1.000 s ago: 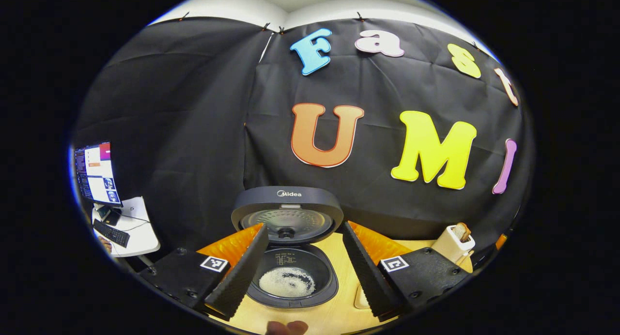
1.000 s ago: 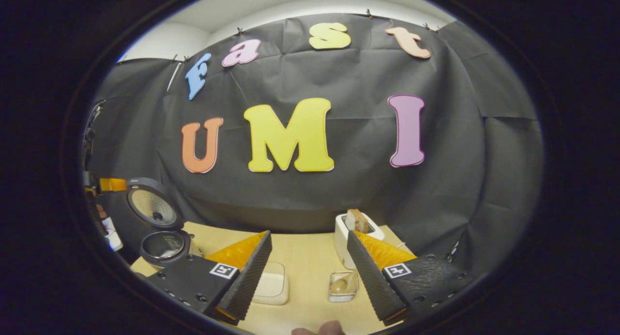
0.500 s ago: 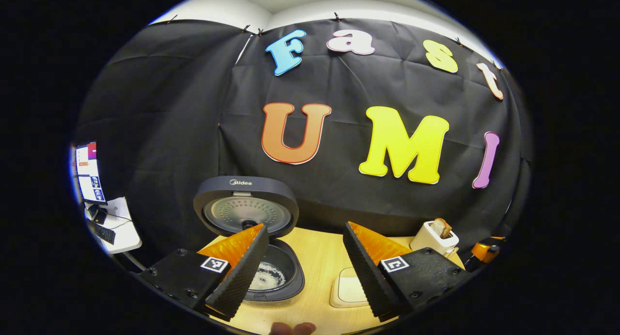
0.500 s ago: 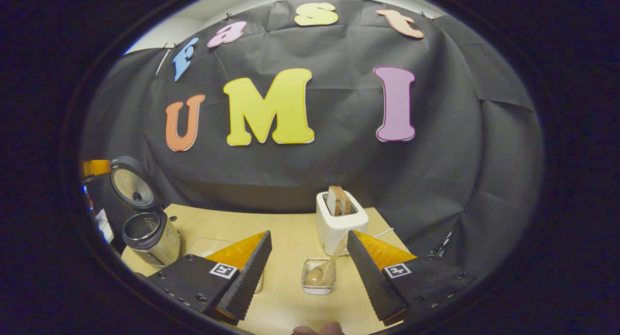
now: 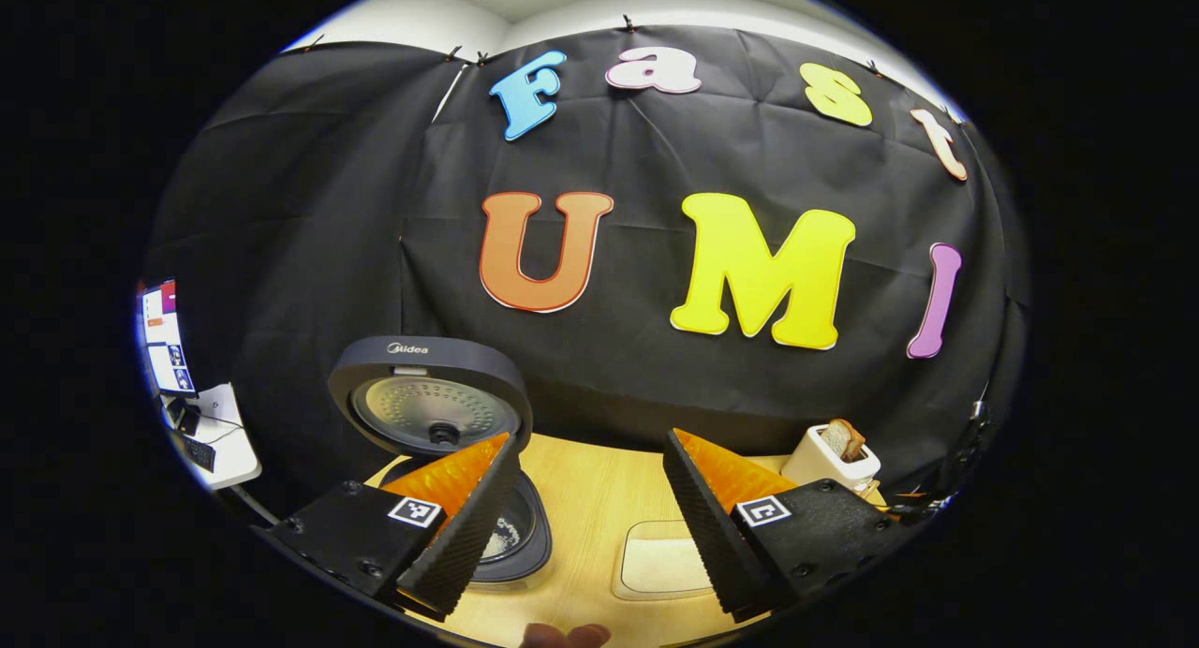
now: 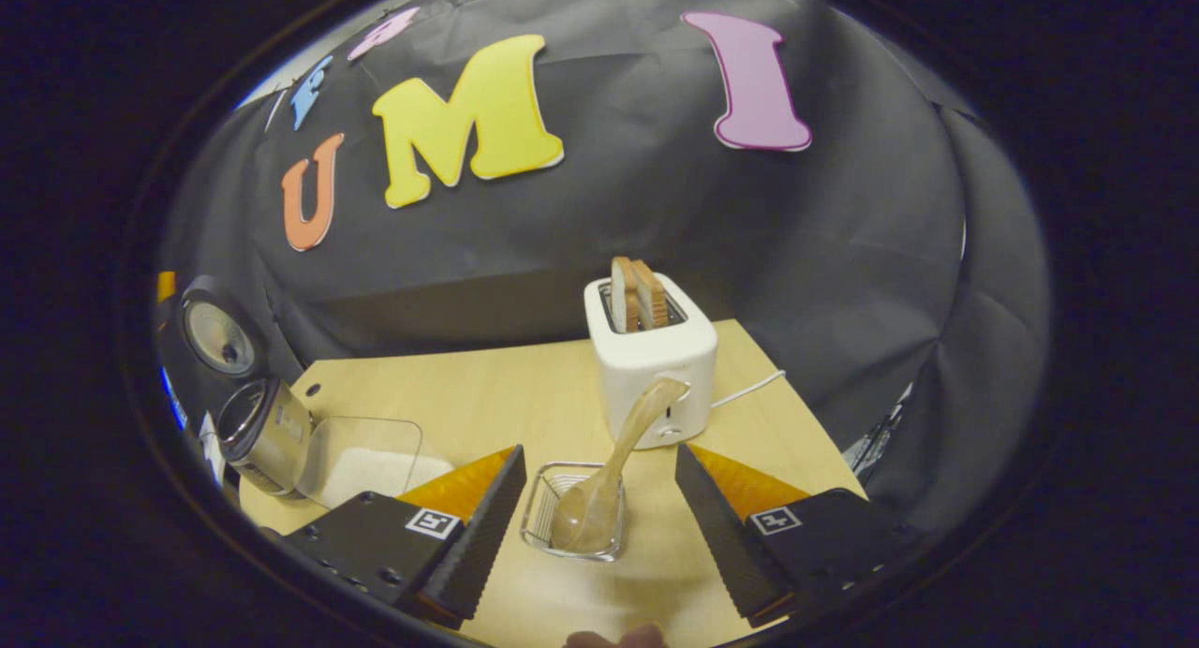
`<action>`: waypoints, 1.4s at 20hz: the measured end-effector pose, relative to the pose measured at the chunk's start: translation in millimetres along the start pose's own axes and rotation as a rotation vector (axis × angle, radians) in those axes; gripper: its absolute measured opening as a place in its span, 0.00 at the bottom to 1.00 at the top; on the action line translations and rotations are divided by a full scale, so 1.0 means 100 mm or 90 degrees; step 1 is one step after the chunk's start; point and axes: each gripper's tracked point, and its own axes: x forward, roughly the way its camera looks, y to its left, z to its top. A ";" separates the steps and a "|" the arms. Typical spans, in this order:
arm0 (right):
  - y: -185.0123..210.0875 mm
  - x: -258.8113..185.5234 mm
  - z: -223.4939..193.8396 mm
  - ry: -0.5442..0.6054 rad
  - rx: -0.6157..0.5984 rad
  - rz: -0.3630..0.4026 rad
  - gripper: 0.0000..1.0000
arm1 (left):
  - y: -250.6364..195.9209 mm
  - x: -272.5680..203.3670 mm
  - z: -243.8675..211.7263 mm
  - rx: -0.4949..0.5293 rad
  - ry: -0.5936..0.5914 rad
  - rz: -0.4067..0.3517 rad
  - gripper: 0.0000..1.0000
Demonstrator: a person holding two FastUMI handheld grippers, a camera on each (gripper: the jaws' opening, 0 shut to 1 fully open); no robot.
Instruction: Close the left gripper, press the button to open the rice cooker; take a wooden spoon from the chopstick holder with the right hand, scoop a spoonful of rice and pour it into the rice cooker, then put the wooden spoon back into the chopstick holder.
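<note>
Right gripper: jaws wide, nothing held, poised above the table. Between its fingers stands the wire holder with the wooden spoon in it, bowl down, handle leaning toward the toaster behind. A rice container lies left of the holder.

Left gripper: jaws wide, nothing held. The cooker sits behind its left finger, lid raised, rice visible inside.
</note>
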 end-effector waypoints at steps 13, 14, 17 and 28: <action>0.01 0.97 -0.24 0.066 0.059 0.084 0.77 | -0.34 0.14 -0.32 0.034 0.056 0.026 0.98; 0.03 0.99 -0.24 0.070 0.059 0.090 0.70 | -0.38 0.15 -0.33 0.037 0.059 0.025 0.99; 0.00 1.02 -0.22 0.065 0.048 0.079 0.52 | -0.48 0.14 -0.33 0.046 0.060 0.022 0.99; 0.16 0.80 -0.06 0.042 0.051 0.123 0.04 | -0.49 0.05 -0.31 0.045 0.054 0.029 0.98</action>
